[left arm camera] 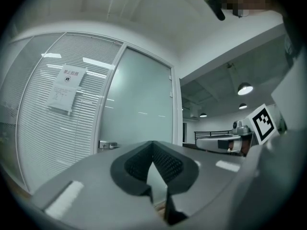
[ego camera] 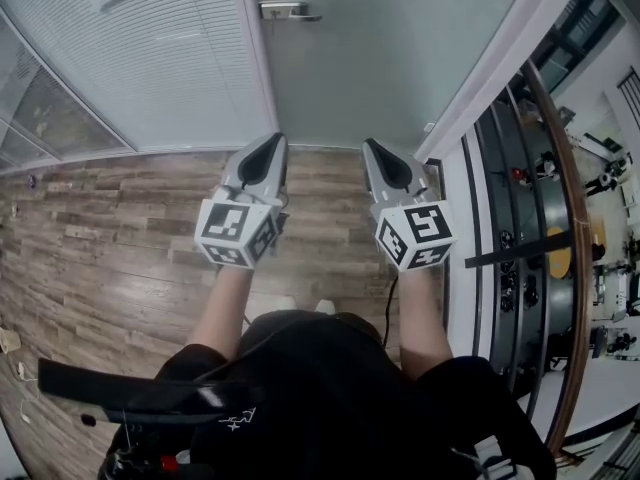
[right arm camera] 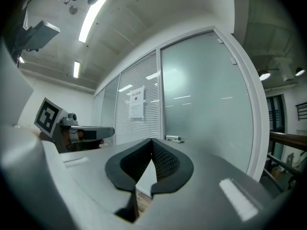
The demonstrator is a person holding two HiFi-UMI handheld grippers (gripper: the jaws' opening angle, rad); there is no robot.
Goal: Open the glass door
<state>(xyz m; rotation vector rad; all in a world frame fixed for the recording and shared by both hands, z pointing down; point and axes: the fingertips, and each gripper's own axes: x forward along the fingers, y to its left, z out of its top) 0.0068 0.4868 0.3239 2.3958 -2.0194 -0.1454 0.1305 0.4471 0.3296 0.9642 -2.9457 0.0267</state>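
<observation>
The frosted glass door (ego camera: pixel 370 58) stands closed straight ahead, with its metal lever handle (ego camera: pixel 290 10) at its left edge. Both grippers are held level, side by side, some way short of the door. My left gripper (ego camera: pixel 272 141) is shut with nothing between its jaws, and so is my right gripper (ego camera: pixel 372 146). In the left gripper view the handle (left arm camera: pixel 108 144) shows left of the shut jaw tips (left arm camera: pixel 152 144), with the door (left arm camera: pixel 141 104) behind. In the right gripper view the handle (right arm camera: pixel 175 139) sits just above and right of the jaw tips (right arm camera: pixel 151 142).
A glass wall with white blinds (ego camera: pixel 150 58) and a paper notice (left arm camera: pixel 67 87) stands left of the door. The white door frame (ego camera: pixel 490 78) runs along the right, then a wooden-topped railing (ego camera: pixel 565 218). Wood plank floor (ego camera: pixel 110 238) lies below.
</observation>
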